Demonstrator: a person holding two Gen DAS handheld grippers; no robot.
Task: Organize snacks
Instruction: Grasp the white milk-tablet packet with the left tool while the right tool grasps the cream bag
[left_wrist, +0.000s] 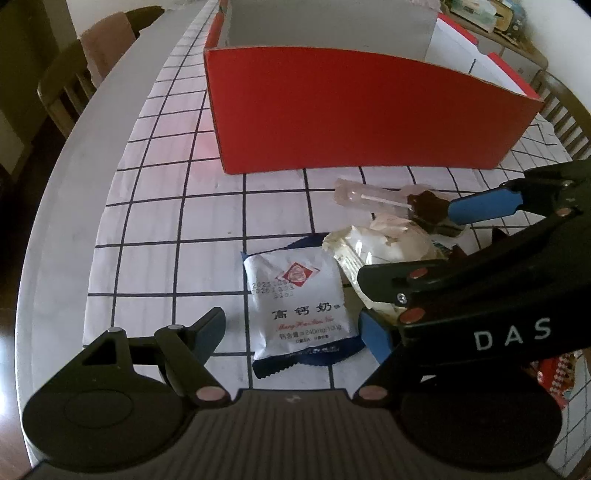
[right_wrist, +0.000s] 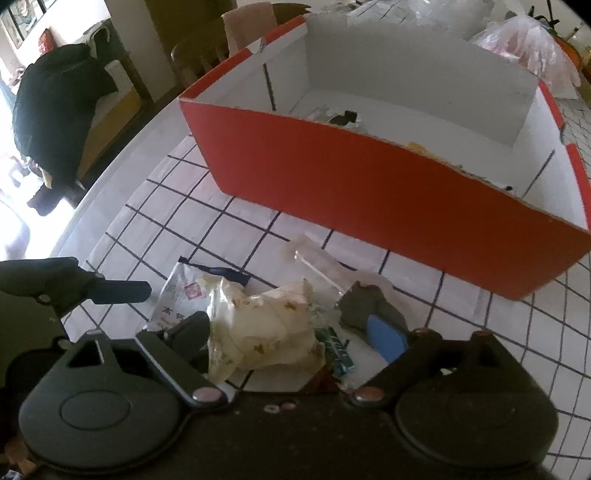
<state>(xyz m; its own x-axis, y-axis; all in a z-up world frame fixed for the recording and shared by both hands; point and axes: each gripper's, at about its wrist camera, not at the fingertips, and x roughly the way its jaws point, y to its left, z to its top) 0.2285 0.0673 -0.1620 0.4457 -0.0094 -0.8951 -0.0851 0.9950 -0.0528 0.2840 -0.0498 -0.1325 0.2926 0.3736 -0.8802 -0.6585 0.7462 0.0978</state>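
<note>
Right wrist view: right gripper (right_wrist: 291, 332), jaws open, is straddling the cream packet (right_wrist: 269, 328); squeeze centrally, then lift toward the red box (right_wrist: 369, 184) at one o'clock. Left gripper (left_wrist: 295, 325) is hovering open around the white-and-blue packet (left_wrist: 299, 310).

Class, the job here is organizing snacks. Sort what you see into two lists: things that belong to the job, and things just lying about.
Belongs to the job:
- red box
- white packet
- cream packet
- clear lollipop wrapper
- left gripper, open
- right gripper, open

Just lying about:
- chair
- dark coat
- plastic bag
</note>
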